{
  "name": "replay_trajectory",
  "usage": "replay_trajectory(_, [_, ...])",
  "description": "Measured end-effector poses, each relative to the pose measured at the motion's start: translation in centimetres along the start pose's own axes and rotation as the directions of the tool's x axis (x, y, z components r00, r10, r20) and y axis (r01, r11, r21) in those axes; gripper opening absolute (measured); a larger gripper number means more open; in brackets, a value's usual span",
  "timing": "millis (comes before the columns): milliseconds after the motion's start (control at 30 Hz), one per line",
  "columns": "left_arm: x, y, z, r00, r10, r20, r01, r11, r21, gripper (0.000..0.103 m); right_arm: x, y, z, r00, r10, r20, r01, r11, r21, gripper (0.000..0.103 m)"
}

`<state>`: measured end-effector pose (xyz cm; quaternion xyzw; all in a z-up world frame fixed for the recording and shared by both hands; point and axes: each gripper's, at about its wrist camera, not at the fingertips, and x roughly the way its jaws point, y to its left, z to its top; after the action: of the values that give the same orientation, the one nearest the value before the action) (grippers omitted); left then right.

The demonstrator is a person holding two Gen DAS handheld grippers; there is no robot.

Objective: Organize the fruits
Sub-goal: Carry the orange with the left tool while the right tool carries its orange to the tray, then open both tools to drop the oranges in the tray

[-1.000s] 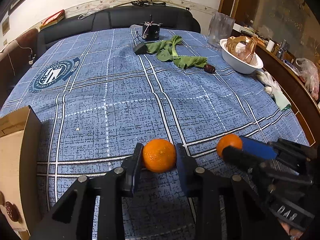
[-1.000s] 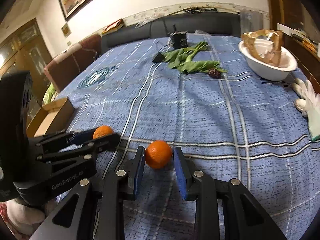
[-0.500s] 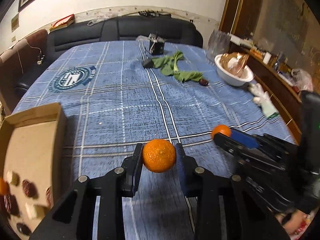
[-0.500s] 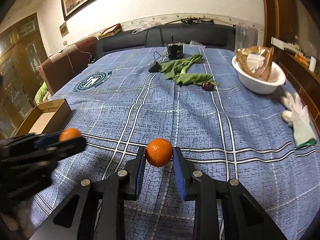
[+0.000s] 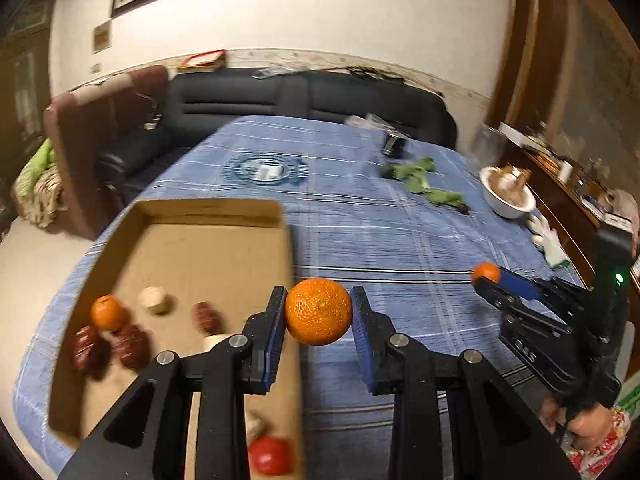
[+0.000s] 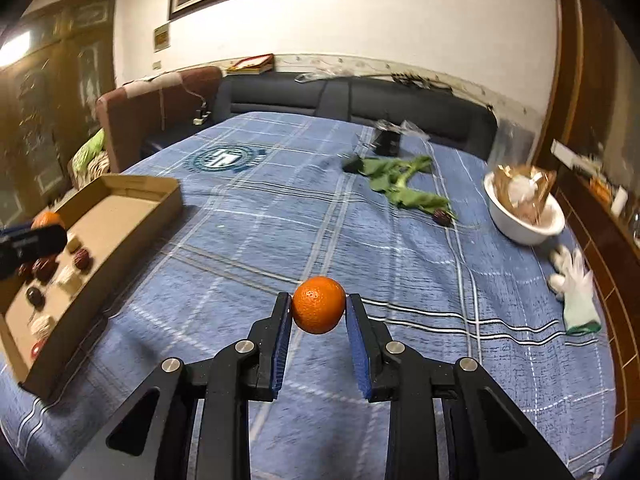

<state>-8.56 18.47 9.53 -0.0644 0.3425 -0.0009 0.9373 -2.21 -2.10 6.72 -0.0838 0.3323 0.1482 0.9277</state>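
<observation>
My left gripper [image 5: 319, 314] is shut on an orange [image 5: 319, 311] and holds it in the air over the right wall of a cardboard box [image 5: 216, 212]. The box holds another orange [image 5: 109, 313], dark red fruits [image 5: 130, 345], pale round pieces [image 5: 154, 300] and a red fruit [image 5: 271, 456]. My right gripper [image 6: 318, 312] is shut on a second orange [image 6: 318, 310] above the blue checked tablecloth [image 6: 400, 280]. The right gripper also shows in the left wrist view [image 5: 486, 276], to the right. The box shows at the left in the right wrist view [image 6: 132, 220].
Green leaves [image 6: 404, 186], a dark fruit [image 6: 443, 216] and a black device [image 6: 386, 142] lie at the far side. A white bowl [image 6: 524, 220] and white gloves [image 6: 574, 284] are at the right edge. A black sofa [image 6: 360, 100] stands behind.
Both grippers have lifted their oranges off the cloth and swung left. The box, earlier at the left edge, now lies under the left gripper.
</observation>
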Motion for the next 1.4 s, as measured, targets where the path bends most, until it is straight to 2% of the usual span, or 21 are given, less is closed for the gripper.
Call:
replay_trajectory(167, [-1.2,3.0,-1.1,1.0,0.028,0.008,-0.027,0.998,-0.053,0.031,-1.2,4.3,-0.1,1.0,-0.002,0.005,0.003,0.994,-0.11,0.03])
replay_trajectory(333, [-2.0,4.7,-2.1,0.998,0.062,0.017,-0.061,0.996,-0.06,0.031,-2.0,7.1,0.3,1.0,0.003,0.015,0.0,0.985,-0.173,0.03])
replay_trajectory(600, [-2.8,7.6,-3.3,0.996,0.092,0.019,-0.09,0.991,-0.097,0.031,-2.3,10.5,1.0,1.0,0.012,0.023,-0.006,0.973,-0.232,0.03])
replay_trajectory(1000, [-2.4,11.1,-4.9,0.992,0.121,-0.021,-0.123,0.98,-0.156,0.031,-1.8,14.9,1.6,0.998,0.067,0.005,-0.063,0.958,-0.28,0.03])
replay_trajectory(1133, [-2.1,11.7,-5.2,0.992,0.121,-0.032,-0.125,0.978,-0.165,0.031,-1.6,15.7,1.9,0.994,0.107,-0.012,-0.106,0.955,-0.276,0.03])
replay_trajectory(1233, [-1.6,12.2,-5.5,0.991,0.122,-0.047,-0.129,0.976,-0.174,0.031,-1.4,16.0,2.2,0.984,0.176,-0.037,-0.18,0.952,-0.246,0.031])
replay_trajectory(1400, [-0.9,12.9,-5.8,0.99,0.125,-0.069,-0.136,0.971,-0.196,0.031,-0.6,16.7,2.5,0.951,0.294,-0.094,-0.306,0.935,-0.18,0.031])
